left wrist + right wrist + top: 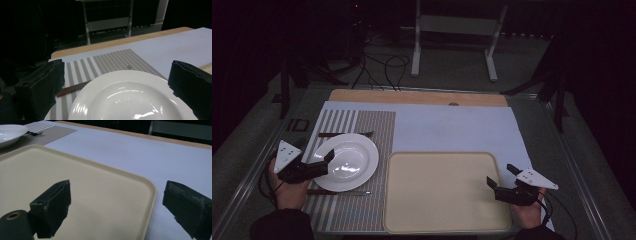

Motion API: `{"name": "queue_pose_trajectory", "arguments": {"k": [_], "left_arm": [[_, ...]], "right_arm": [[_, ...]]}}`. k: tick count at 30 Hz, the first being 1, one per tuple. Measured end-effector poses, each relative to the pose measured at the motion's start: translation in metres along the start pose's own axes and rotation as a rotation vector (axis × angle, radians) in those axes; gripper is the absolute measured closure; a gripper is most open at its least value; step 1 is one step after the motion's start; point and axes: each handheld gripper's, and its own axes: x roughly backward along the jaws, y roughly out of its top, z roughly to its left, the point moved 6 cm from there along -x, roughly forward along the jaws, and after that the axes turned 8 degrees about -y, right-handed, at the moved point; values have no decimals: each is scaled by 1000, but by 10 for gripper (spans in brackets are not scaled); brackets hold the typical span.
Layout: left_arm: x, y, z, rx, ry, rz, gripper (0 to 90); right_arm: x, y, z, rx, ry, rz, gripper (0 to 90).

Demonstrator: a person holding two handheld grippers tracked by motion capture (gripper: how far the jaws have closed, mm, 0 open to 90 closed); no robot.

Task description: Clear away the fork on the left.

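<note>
A white plate lies on a striped placemat. A fork rests beyond it and a knife on its near side. My left gripper is open, its jaws standing either side of the plate's left rim with nothing held. A beige tray sits to the right of the plate. My right gripper is open over the tray's right edge, one jaw above the tray and one outside it.
A pale blue sheet covers the table, with a wooden strip along its far edge. Beyond the table are a white frame stand and cables on the floor. The plate also shows far left in the right gripper view.
</note>
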Motion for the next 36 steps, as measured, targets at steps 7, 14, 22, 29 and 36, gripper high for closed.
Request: {"name": "queue_pose_trajectory", "arguments": {"k": [7, 14, 22, 29, 36], "left_arm": [[-4, 2, 7, -4, 9, -1, 6], [-10, 3, 14, -7, 14, 14, 6], [-17, 1, 24, 2, 6, 35, 11], [-22, 2, 32, 53, -23, 55, 29], [-32, 5, 38, 37, -17, 98, 25]], "right_arm": [[0, 0, 0, 0, 1, 1, 81], [0, 0, 0, -2, 1, 2, 81], [-1, -1, 0, -1, -2, 6, 81], [-1, -2, -1, 2, -2, 10, 81], [-1, -2, -1, 0, -1, 11, 81]]}}
